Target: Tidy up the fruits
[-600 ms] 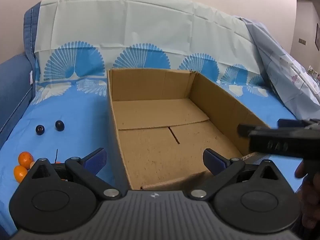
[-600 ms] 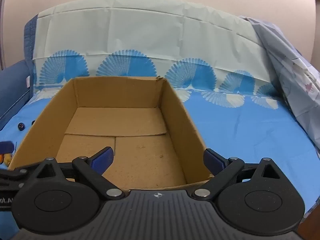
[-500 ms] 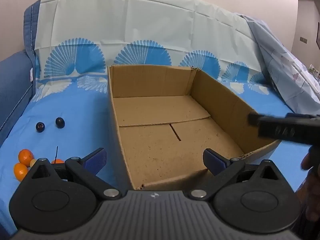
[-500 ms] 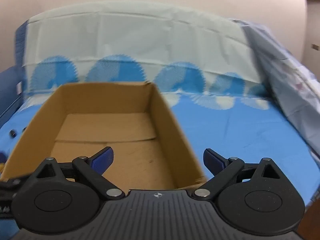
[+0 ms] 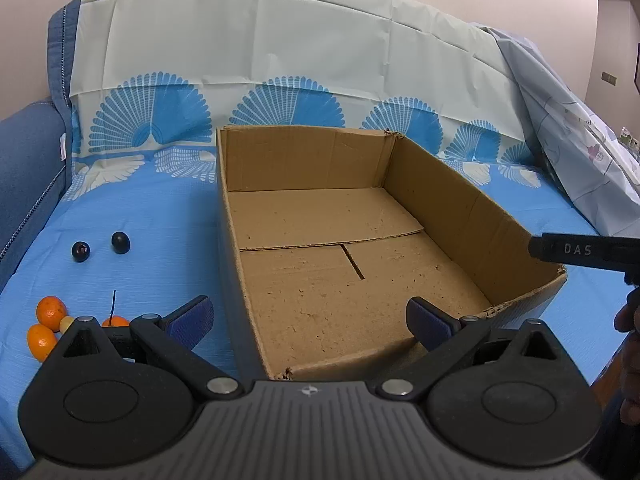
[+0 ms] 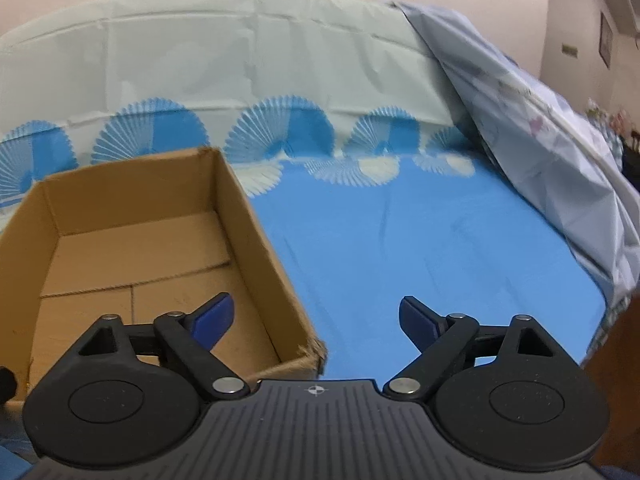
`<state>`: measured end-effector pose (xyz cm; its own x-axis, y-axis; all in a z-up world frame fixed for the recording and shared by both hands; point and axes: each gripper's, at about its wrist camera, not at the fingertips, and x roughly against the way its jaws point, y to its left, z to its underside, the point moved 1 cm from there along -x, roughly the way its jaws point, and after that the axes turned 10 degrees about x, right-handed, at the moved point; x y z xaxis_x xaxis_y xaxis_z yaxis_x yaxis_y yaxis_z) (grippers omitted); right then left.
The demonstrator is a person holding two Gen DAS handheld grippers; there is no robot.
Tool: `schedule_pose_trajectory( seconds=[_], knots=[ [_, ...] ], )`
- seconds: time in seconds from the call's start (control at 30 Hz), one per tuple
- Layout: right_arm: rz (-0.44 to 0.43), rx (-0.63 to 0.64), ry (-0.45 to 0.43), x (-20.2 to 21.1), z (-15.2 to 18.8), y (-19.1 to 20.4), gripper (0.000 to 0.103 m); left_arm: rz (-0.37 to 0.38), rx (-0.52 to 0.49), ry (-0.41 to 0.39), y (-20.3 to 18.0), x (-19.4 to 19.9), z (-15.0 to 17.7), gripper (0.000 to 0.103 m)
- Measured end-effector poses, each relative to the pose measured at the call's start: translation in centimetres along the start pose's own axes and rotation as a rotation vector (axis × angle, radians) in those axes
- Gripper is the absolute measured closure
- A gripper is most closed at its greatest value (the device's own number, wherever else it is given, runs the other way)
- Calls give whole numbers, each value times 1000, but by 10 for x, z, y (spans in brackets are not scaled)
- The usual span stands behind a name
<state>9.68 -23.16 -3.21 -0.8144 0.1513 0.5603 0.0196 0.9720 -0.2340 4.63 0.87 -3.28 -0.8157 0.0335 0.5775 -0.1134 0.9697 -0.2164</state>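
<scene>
An open, empty cardboard box (image 5: 304, 160) lies on the blue cloth, and my left gripper (image 5: 310, 320) hovers open over its near edge with nothing between its fingers. Left of the box lie three oranges (image 5: 50, 308), a small pale fruit (image 5: 66, 322) and two dark round fruits (image 5: 120, 242). In the right wrist view the box (image 6: 256, 240) fills the lower left. My right gripper (image 6: 316, 316) stands open and empty above the box's near right corner and the bare cloth.
A blue fan-patterned cloth (image 6: 420, 240) covers the seat and backrest. A pale crumpled sheet (image 6: 540, 152) drapes at the right. A blue armrest (image 5: 24, 184) rises at the left. The black body of the right-hand tool (image 5: 580, 250) and a hand (image 5: 630, 340) are by the box's right corner.
The right wrist view has swung to the right, so the box now sits at its left and bare cloth fills the middle. In the left view the right-hand tool has drawn rightward.
</scene>
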Motion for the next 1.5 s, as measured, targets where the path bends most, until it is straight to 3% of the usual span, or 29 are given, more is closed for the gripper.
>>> schedule_pose_trajectory(
  seconds=[0.17, 0.2, 0.37, 0.47, 1.3, 1.5],
  knots=[
    [-31, -97, 75, -16, 5, -9, 52, 4, -9, -3, -1, 0, 0, 0],
    [-27, -106, 83, -17, 6, -11, 52, 6, -11, -4, -2, 0, 0, 0],
    [-58, -100, 67, -15, 6, -9, 76, 14, -32, -13, -5, 0, 3, 0],
    [-78, -88, 43, -14, 8, -5, 85, 18, -35, -13, -5, -2, 2, 0],
    [-23, -44, 18, -1, 14, 5, 87, 49, -83, -12, -7, -7, 2, 0],
    [-43, -49, 5, 2, 16, 4, 80, 36, -85, -24, -8, -3, 3, 0]
  ],
)
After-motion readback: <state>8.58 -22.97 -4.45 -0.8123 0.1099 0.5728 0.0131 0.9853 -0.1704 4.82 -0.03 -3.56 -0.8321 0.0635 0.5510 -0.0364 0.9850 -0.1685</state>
